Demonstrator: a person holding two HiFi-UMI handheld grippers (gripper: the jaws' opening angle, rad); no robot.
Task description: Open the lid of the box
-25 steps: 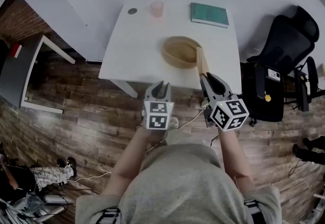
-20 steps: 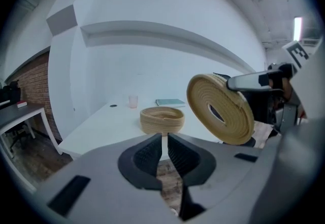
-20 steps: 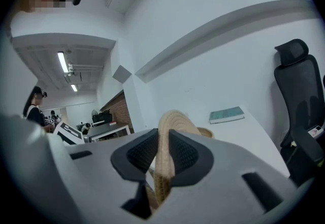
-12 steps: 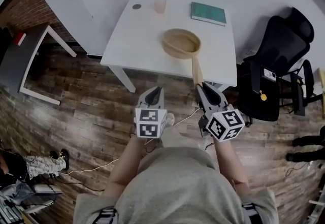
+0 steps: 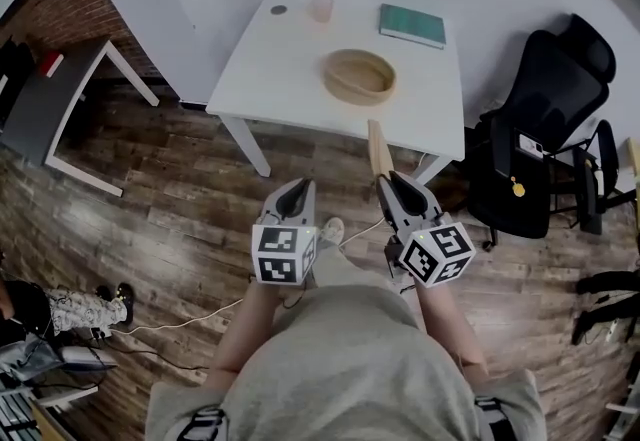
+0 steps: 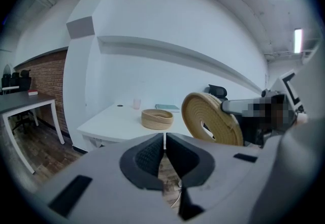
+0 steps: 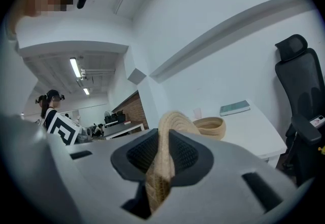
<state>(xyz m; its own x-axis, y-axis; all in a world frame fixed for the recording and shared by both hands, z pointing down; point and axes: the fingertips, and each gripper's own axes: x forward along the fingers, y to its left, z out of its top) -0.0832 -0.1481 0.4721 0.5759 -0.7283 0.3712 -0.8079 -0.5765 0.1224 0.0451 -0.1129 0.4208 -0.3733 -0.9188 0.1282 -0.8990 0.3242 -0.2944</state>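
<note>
The round woven box (image 5: 359,76) stands open on the white table (image 5: 270,69). Its woven lid (image 5: 376,147) is off the box and held on edge out over the wooden floor, with my right gripper (image 5: 388,179) shut on its rim. In the right gripper view the lid (image 7: 170,131) runs up between the pads, and the box (image 7: 210,127) shows behind it. My left gripper (image 5: 297,187) is beside the right one, shut and empty. In the left gripper view its jaws (image 6: 164,139) meet, with the lid (image 6: 208,119) to the right and the box (image 6: 157,118) far ahead.
On the table's far side lie a green book (image 5: 411,25), a pink cup (image 5: 321,8) and a small dark disc (image 5: 278,10). A black office chair (image 5: 540,129) stands to the right of the table. A grey desk (image 5: 50,99) is at the left. A cable (image 5: 200,314) runs across the floor.
Both grippers have drawn back from the table toward the person. The lid went with the right gripper, away from the box. The left jaws have come together.
</note>
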